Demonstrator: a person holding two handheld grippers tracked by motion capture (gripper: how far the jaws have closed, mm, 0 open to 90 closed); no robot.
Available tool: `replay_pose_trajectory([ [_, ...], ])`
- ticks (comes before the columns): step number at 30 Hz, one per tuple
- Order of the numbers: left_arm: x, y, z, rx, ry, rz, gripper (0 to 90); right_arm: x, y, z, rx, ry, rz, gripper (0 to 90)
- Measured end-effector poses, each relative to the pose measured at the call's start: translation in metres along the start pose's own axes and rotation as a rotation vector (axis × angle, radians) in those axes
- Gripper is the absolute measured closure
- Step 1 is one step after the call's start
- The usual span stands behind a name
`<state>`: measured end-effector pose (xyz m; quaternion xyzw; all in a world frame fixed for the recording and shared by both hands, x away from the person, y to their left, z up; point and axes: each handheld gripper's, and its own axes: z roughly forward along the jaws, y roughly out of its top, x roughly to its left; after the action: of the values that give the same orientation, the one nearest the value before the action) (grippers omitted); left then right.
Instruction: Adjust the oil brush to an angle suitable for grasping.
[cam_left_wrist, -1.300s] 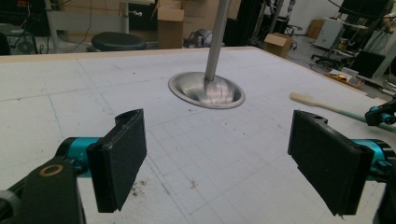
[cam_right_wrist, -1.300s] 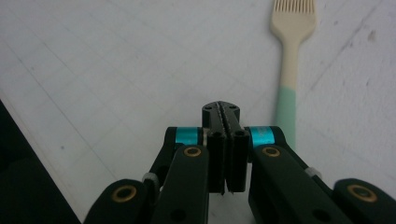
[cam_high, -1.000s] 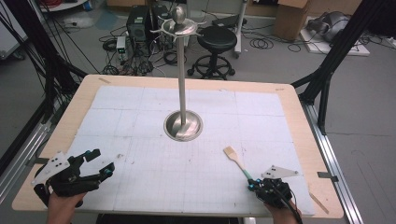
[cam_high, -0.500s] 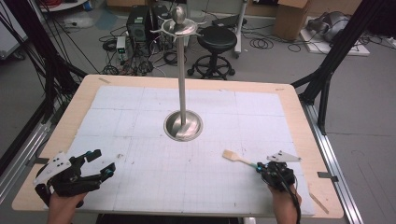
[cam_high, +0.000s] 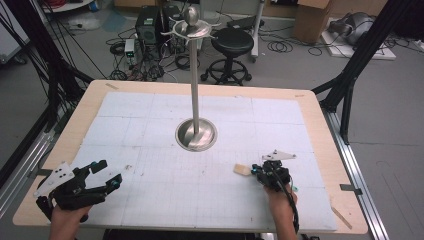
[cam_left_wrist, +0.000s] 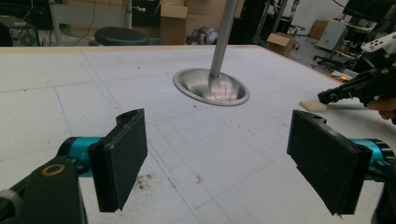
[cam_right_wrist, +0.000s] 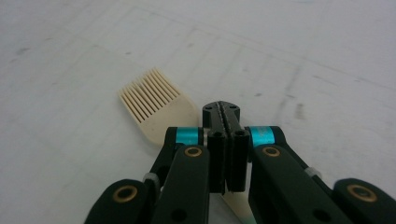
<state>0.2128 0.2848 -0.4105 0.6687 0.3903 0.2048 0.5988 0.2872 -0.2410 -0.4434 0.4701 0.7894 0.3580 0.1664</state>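
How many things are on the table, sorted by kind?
Brush: 1
Metal stand: 1
Grippers: 2, the left gripper and the right gripper
Total: 4

The high view is looking forward and down from above the person's side onto the white gridded table sheet. The left gripper view is sitting low near the sheet, facing toward one o'clock at the tall polished steel stand, which the high view is sharing. The right gripper view is hovering very close over the cream bristled silicone brush.
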Motion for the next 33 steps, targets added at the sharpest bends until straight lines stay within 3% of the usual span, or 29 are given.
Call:
replay_pose_trajectory([
  [3, 0.000, 0.000, 0.001, 0.003, -0.001, 0.000, 20.7, 0.014, 0.000, 0.005, -0.010, 0.083, -0.048, 89.7],
  [6, 0.000, 0.000, 0.001, 0.003, -0.001, -0.001, 20.7, 0.023, 0.003, 0.009, -0.009, 0.106, -0.074, 89.7],
  [7, 0.000, 0.000, 0.000, -0.001, 0.002, -0.004, 20.8, 0.031, 0.006, 0.014, -0.009, 0.151, -0.091, 89.6],
  [9, 0.001, 0.000, 0.000, 0.001, 0.001, -0.002, 20.8, 0.037, 0.007, 0.017, -0.010, 0.163, -0.107, 89.6],
  [10, 0.001, 0.000, 0.000, 0.001, 0.003, -0.004, 20.8, 0.042, 0.009, 0.019, -0.010, 0.206, -0.125, 89.7],
  [13, 0.002, 0.000, -0.001, 0.000, 0.006, -0.006, 20.8, 0.054, 0.011, 0.019, -0.018, 0.237, -0.168, 89.7],
  [15, 0.002, 0.000, -0.001, -0.002, 0.007, -0.008, 20.8, 0.042, 0.009, 0.001, -0.086, 0.205, -0.135, 89.7],
  [16, 0.002, 0.000, -0.001, -0.001, 0.007, -0.006, 20.8, 0.042, 0.009, 0.001, -0.086, 0.205, -0.135, 89.7],
  [19, 0.002, 0.000, -0.001, 0.000, 0.007, -0.005, 20.8, 0.019, -0.002, -0.022, -0.111, 0.111, -0.097, 89.7],
  [22, 0.001, -0.001, 0.001, 0.004, 0.005, -0.002, 20.8, -0.005, -0.025, -0.047, -0.092, 0.064, -0.048, 89.7],
  [25, 0.000, -0.001, 0.002, 0.008, 0.004, 0.003, 20.8, -0.006, -0.035, -0.051, -0.069, 0.087, -0.058, 89.7],
  [27, -0.001, -0.001, 0.002, 0.008, 0.000, 0.002, 20.8, 0.000, -0.040, -0.049, -0.032, 0.150, -0.090, 89.7],
  [28, -0.001, -0.001, 0.002, 0.008, 0.000, 0.002, 20.8, 0.000, -0.040, -0.049, -0.032, 0.150, -0.090, 89.7],
  [29, -0.001, -0.001, 0.002, 0.007, 0.001, 0.000, 20.8, 0.005, -0.038, -0.044, -0.010, 0.171, -0.122, 89.7],
  [30, -0.001, -0.001, 0.002, 0.007, 0.002, 0.001, 20.8, 0.005, -0.038, -0.044, -0.010, 0.171, -0.122, 89.7],
  [31, -0.001, -0.001, 0.001, 0.007, 0.005, -0.002, 20.8, 0.008, -0.036, -0.038, 0.027, 0.163, -0.148, 89.7],
  [33, 0.000, -0.001, 0.001, 0.002, 0.008, -0.008, 20.9, 0.008, -0.035, -0.036, 0.020, 0.160, -0.150, 89.7],
])
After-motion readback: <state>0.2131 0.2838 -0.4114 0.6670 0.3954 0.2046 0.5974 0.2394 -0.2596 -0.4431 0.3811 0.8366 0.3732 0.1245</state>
